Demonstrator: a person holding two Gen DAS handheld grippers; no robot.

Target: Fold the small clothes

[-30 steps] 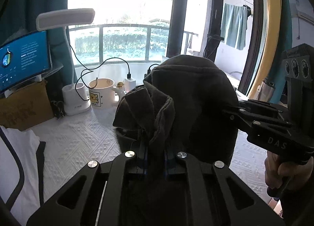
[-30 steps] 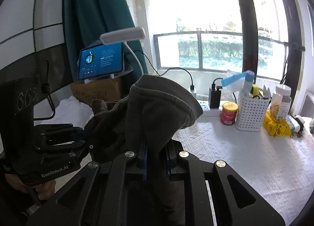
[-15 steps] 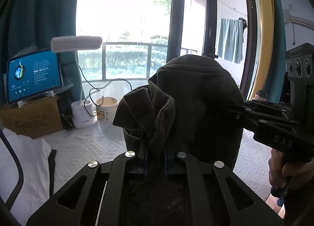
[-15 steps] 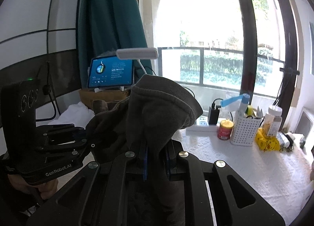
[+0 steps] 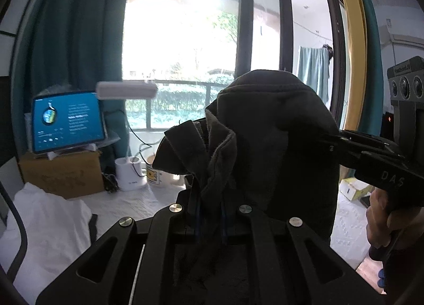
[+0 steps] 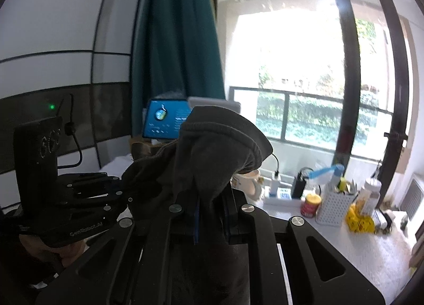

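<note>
Garment (image 5: pixel 270 130), dark grey, held bunched above white table (image 6: pixel 352 246). Left gripper (image 5: pixel 210 221) clamped on cloth. Right gripper (image 6: pixel 210 221) clamped on same cloth. Tablet (image 5: pixel 67 122) seen behind.

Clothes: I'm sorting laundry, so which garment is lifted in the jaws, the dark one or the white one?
The dark garment. Both grippers, left and right, are shut on it, holding it up, while the white garment lies on the table.

left gripper (image 5: pixel 209 221): matte black linkage arms, round silver screws, blue finger pads. right gripper (image 6: pixel 210 221) looks alike; white "das" and "genrobot.ai" lettering marks the black housings.
</note>
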